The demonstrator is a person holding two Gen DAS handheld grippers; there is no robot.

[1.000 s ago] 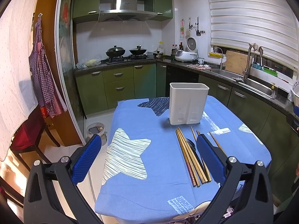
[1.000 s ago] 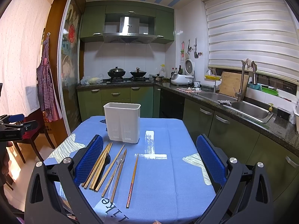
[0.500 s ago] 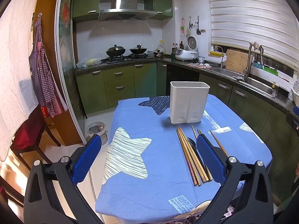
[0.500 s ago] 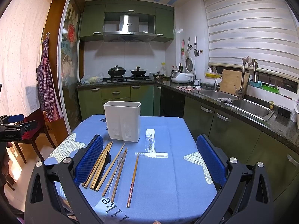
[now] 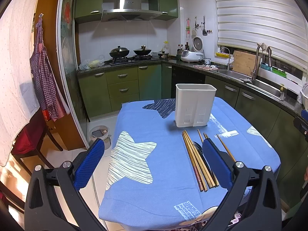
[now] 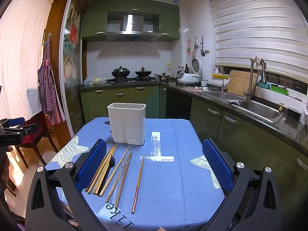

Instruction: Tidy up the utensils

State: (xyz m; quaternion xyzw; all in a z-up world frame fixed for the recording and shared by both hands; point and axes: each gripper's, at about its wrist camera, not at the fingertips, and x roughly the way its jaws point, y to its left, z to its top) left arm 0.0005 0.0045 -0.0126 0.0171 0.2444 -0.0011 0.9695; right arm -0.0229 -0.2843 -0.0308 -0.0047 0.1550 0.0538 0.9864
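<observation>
Both sets of blue-padded fingers were spread wide and held nothing: the left gripper (image 5: 153, 160) hung above the near edge of the table (image 5: 163, 198), and the right gripper (image 6: 154, 160) hovered over the same blue cloth further to the right. Compared with a second earlier, almost nothing had changed; each view had crept only slightly, and neither gripper had narrowed its gap or touched a utensil.

A white utensil holder (image 6: 128, 126) stood upright near the far middle of the table, and it had not moved. Just in front of it lay the utensils, flat on the cloth and pointing roughly toward the holder. A tight bundle of wooden chopsticks (image 6: 102, 169) lay on the left, beside the right gripper's left pad, with a dark fork (image 6: 111, 163) partly under them. To the right lay further loose chopsticks with a clear utensil (image 6: 122, 170) among them, and a single red-tipped chopstick (image 6: 138, 182) lay apart on the right. From the left wrist view, the bundle sat close against the right-hand pad.
</observation>
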